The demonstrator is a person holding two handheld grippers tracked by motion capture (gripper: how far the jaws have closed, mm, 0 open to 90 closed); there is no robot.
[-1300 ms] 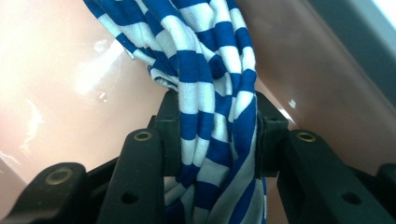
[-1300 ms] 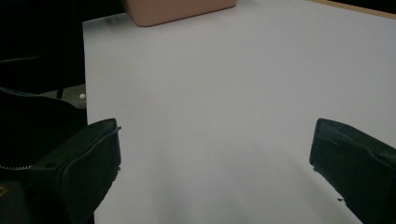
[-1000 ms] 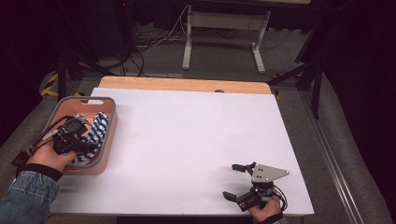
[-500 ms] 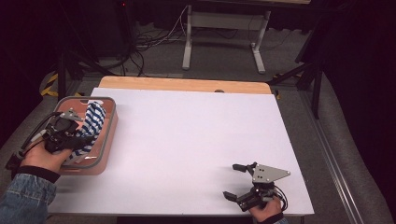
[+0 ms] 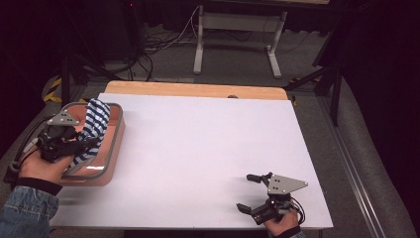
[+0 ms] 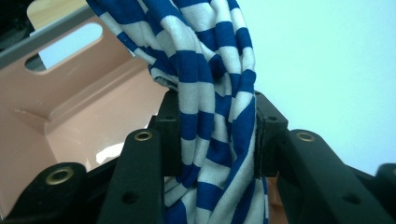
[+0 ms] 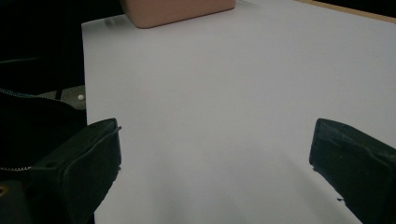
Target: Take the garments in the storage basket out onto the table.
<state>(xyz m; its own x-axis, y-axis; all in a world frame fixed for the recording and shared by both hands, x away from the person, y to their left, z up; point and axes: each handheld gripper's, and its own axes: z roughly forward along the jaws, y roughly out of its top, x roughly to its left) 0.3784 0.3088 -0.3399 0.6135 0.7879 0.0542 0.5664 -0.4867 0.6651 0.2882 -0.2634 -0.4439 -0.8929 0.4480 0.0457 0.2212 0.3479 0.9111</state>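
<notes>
At the table's left edge, the left gripper (image 5: 81, 144) pinches a bunched blue-and-white striped cloth (image 5: 94, 126), jaws closed tight on the fabric and holding it above a pink plastic bin (image 5: 115, 144). The cloth's upper part stands clear of the rim while its lower folds hang inside. At the near right corner of the white tabletop (image 5: 198, 144), the right gripper (image 5: 250, 193) rests with jaws spread wide and nothing between them. The step appears to be drawing the cloth out of the bin; the next move likely calls for raising it clear of the rim and carrying it right over the open tabletop.
</notes>
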